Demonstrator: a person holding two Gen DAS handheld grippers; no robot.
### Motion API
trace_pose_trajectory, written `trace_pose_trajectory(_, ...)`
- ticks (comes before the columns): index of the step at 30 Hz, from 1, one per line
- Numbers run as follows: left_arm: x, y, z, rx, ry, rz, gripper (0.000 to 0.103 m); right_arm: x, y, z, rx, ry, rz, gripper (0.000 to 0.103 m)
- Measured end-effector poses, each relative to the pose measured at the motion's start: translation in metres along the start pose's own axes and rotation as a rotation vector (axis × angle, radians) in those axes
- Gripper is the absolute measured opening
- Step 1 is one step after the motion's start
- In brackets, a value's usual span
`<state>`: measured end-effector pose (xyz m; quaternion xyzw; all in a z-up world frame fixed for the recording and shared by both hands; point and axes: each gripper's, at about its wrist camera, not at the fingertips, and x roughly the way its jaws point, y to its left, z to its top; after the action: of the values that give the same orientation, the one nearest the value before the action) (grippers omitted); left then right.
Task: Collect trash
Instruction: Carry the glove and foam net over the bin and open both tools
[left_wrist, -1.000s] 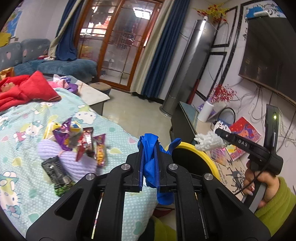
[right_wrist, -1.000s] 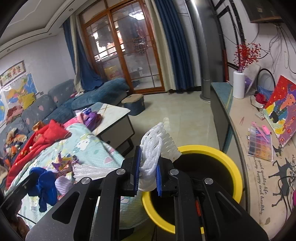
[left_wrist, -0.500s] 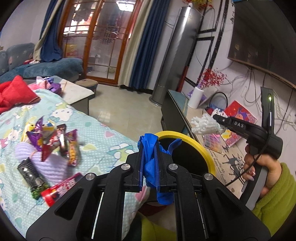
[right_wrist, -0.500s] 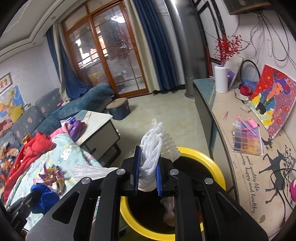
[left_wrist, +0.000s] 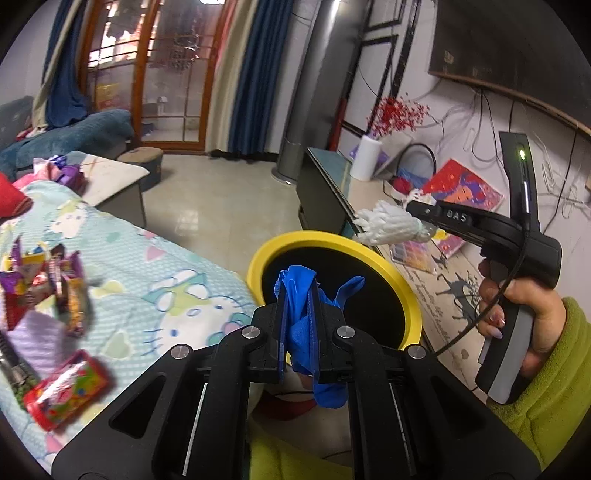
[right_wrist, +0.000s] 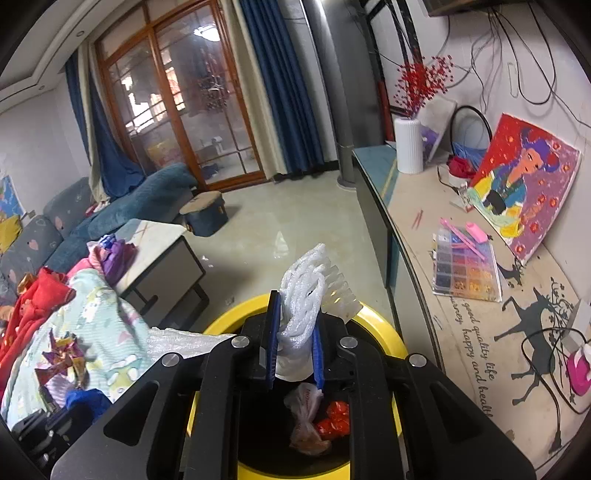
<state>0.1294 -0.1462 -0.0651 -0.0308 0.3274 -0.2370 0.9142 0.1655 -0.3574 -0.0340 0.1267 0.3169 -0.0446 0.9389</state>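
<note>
My left gripper (left_wrist: 299, 295) is shut on a crumpled blue glove (left_wrist: 301, 332) and holds it at the near rim of the yellow bin (left_wrist: 406, 291). My right gripper (right_wrist: 295, 325) is shut on a white foam net (right_wrist: 306, 291) directly above the yellow bin (right_wrist: 384, 328); it also shows in the left wrist view (left_wrist: 388, 223) over the bin's far rim. Inside the bin lie a clear bag (right_wrist: 304, 410) and a red wrapper (right_wrist: 334, 424). Several snack wrappers (left_wrist: 55, 280) and a red packet (left_wrist: 66, 391) lie on the cartoon-print blanket (left_wrist: 177, 295).
A low cabinet (right_wrist: 424, 229) right of the bin carries a white vase (right_wrist: 408, 144), a bead box (right_wrist: 465, 269) and a painting (right_wrist: 524, 181). A coffee table (right_wrist: 159, 254) and blue sofa (right_wrist: 140, 203) stand to the left. Tiled floor lies beyond the bin.
Both grippers have moved toward the bin with their loads. The right one now hangs over its opening, and the bin's contents have come into view.
</note>
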Motion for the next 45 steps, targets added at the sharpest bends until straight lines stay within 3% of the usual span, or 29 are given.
trace_pose_trajectory(9,0.034,-0.018,-0.007,0.047,0.061,-0.031,0.005,0.027,-0.018,-0.010,0.020,0.063,-0.032,0.016)
trace_pose_trajectory(23,0.072,-0.028,-0.013,0.065,0.133,-0.066,0.005,0.049,-0.030,-0.018,0.076,0.136,-0.008,0.020)
trace_pose_trajectory(31,0.084,-0.032,-0.010,0.066,0.147,-0.091,0.008,0.053,-0.035,-0.019,0.097,0.146,-0.011,0.031)
trace_pose_trajectory(36,0.085,-0.029,-0.007,0.051,0.136,-0.087,0.037,0.054,-0.038,-0.019,0.109,0.149,-0.008,0.039)
trace_pose_trajectory(43,0.073,-0.016,-0.003,-0.001,0.109,-0.067,0.066,0.052,-0.041,-0.018,0.132,0.144,-0.010,0.050)
trace_pose_trajectory(45,0.067,-0.011,-0.001,-0.021,0.097,-0.059,0.083,0.051,-0.041,-0.018,0.134,0.144,-0.010,0.050)
